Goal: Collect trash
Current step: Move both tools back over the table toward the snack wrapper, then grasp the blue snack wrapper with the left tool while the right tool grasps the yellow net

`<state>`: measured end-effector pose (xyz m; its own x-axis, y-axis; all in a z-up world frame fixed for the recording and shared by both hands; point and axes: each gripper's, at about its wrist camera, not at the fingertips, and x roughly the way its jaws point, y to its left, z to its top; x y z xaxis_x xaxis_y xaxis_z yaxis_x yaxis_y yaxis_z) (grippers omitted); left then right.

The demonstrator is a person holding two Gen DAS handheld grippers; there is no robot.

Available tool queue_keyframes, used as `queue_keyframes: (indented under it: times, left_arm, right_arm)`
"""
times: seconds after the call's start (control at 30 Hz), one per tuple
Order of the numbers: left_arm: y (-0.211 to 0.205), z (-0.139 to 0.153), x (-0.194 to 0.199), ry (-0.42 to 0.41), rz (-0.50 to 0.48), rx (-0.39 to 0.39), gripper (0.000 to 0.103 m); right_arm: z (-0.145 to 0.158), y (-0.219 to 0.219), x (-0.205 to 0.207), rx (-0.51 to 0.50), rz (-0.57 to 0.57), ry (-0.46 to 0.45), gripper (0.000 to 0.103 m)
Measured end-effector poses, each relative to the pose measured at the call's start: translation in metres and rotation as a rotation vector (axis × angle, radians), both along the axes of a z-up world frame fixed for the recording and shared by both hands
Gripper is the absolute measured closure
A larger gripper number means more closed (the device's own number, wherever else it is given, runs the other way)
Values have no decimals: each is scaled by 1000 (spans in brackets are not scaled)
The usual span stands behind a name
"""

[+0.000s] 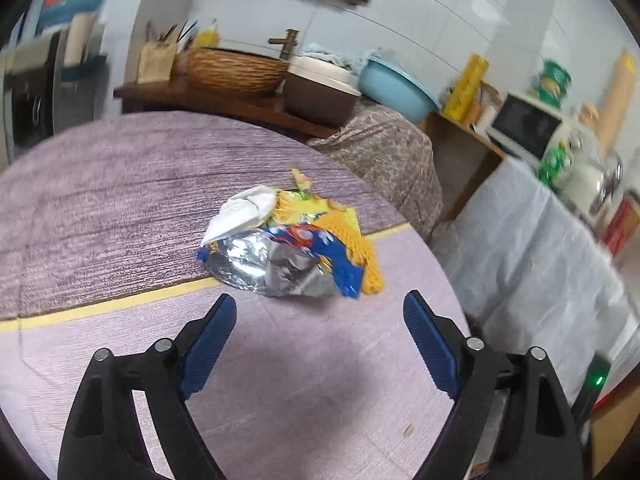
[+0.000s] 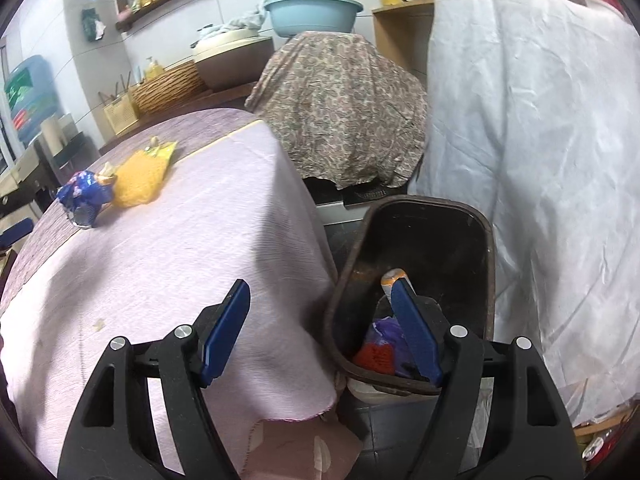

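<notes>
1. We see the left gripper [image 1: 320,308] spread wide and empty above the purple-clothed table [image 1: 100,208].
2. Just ahead of it lies the trash pile [image 1: 292,240]: foil wrapper, white paper, yellow netting.
3. We see the right gripper [image 2: 320,292], wide and empty, over the table edge beside the dark bin [image 2: 486,248], which holds scraps.

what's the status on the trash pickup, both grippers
Left gripper open, empty, just short of trash pile on table. Right gripper open, empty, by bin; some trash already inside. Nothing blocking.
</notes>
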<state>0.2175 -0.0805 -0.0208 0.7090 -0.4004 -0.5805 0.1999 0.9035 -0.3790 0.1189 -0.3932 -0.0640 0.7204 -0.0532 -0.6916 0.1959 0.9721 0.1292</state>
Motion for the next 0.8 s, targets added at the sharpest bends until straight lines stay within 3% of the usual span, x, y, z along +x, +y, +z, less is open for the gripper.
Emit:
queue_keyframes:
  times: [0.2, 0.37, 0.5, 0.6, 0.8]
  left_arm:
    - [10, -6, 27, 40, -30, -78, 37]
    - [7, -13, 42, 23, -61, -71, 40]
    - [2, -19, 49, -9, -98, -47, 56]
    - [0, -24, 51, 8, -129, -58, 81]
    - [1, -19, 42, -10, -153, -68, 97]
  right_arm:
    - [1, 13, 2, -17, 25, 4, 30]
    - [4, 19, 4, -33, 39, 5, 30]
    - [8, 26, 7, -51, 53, 2, 30]
    - [15, 34, 11, -66, 74, -15, 30]
    - [35, 51, 33, -24, 163, -58, 30]
